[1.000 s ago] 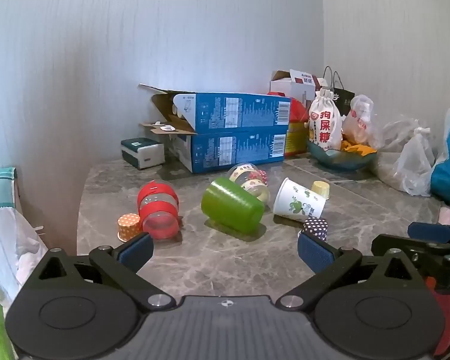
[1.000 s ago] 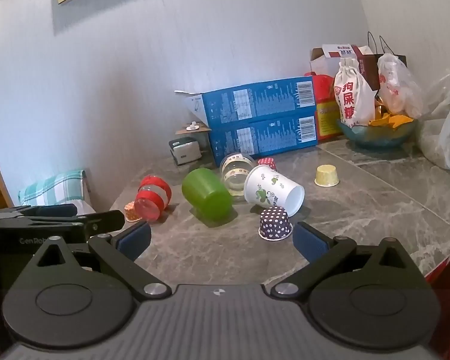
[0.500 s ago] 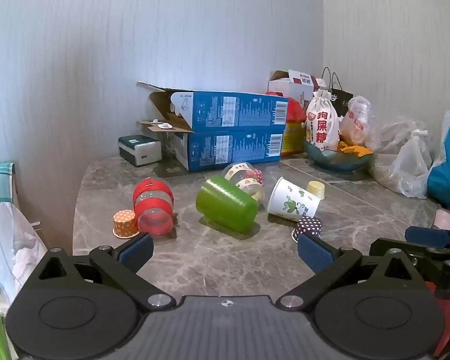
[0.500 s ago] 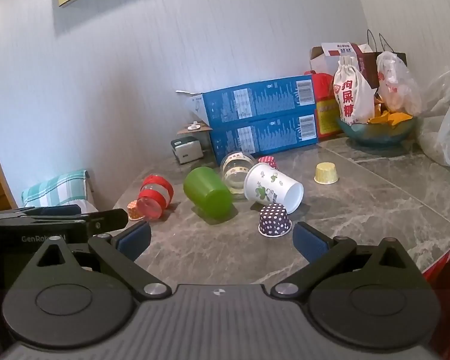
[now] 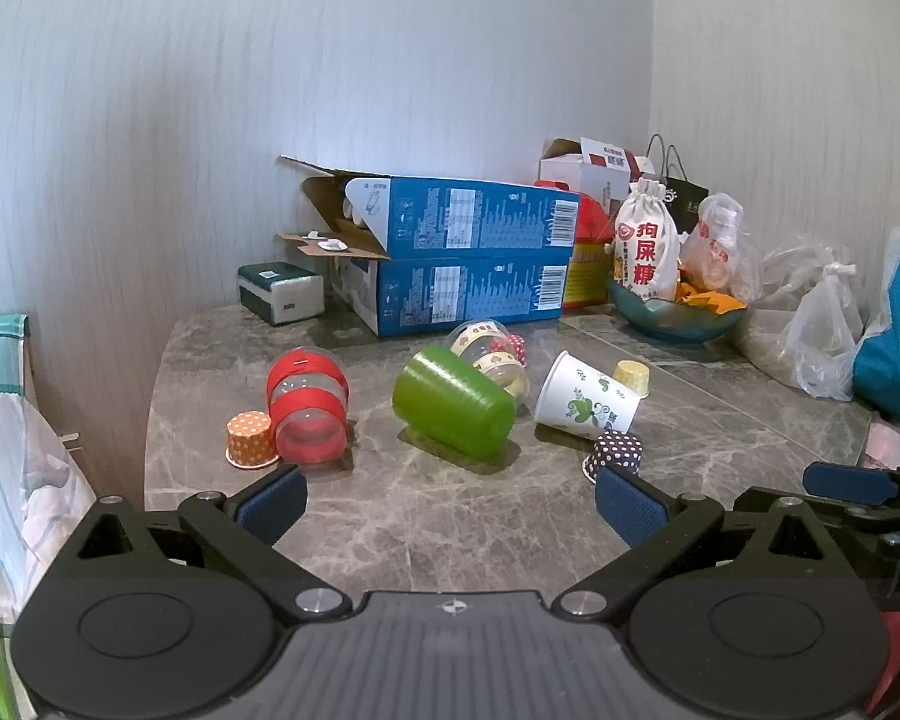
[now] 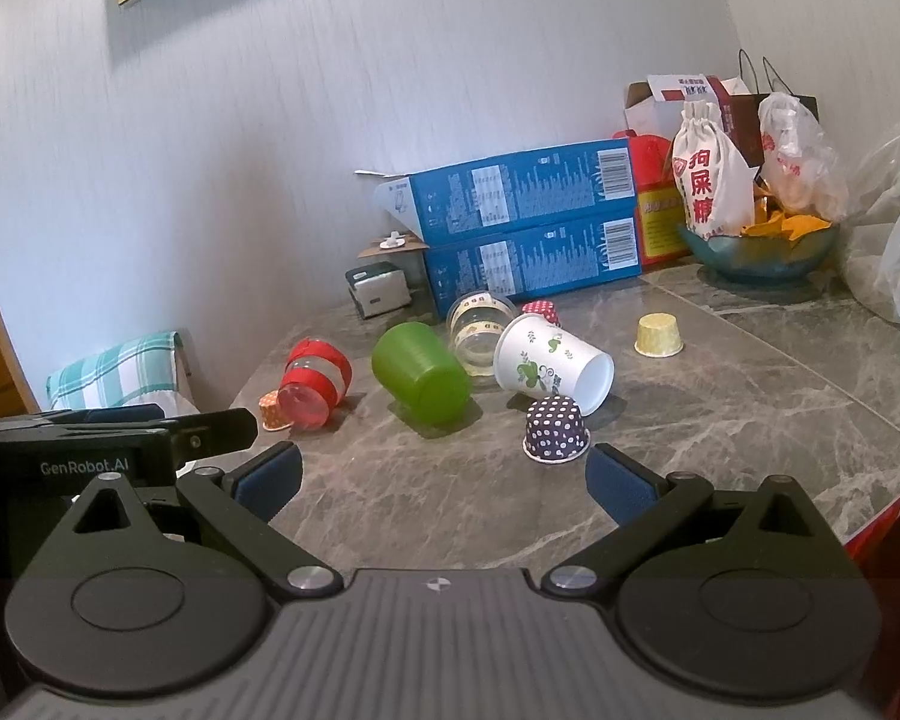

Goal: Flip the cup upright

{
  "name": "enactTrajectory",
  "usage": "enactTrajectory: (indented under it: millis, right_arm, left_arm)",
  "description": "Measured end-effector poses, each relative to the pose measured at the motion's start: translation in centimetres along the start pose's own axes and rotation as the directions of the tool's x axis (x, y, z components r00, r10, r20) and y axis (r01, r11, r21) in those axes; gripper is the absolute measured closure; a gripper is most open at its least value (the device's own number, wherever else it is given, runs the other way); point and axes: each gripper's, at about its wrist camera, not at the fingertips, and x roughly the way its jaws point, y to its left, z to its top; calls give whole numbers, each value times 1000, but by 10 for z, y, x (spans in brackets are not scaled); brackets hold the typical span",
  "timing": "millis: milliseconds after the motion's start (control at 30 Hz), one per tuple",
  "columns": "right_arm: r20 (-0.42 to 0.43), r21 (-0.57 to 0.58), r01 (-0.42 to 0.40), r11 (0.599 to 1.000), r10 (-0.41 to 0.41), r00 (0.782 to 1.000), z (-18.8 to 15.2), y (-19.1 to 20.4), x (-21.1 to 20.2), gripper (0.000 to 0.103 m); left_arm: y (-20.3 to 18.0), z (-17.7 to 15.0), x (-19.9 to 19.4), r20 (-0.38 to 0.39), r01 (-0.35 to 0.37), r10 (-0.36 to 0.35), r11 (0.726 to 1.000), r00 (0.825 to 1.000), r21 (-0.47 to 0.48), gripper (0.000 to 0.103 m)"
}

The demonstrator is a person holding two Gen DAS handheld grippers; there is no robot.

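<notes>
A: Left wrist view: left gripper [image 5: 450,504] low centre, jaws wide apart, holding nothing. Green cup [image 5: 453,401] on its side mid-frame on the counter [image 5: 480,516], smaller than a second ago.

B: Right wrist view: right gripper [image 6: 444,483] likewise agape, empty. Green cup [image 6: 421,380] centre-left, also receded. Backing off, likely; no flip begun.
</notes>
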Motion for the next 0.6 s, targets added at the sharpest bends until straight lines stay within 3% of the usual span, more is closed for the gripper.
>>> enactTrajectory:
  millis: [600]
  right_arm:
    - [-1,2,-8,1000,8,1000,0,1,1,1]
  left_arm:
    - [1,1,0,-16,4,-5,1000,1000,-14,0]
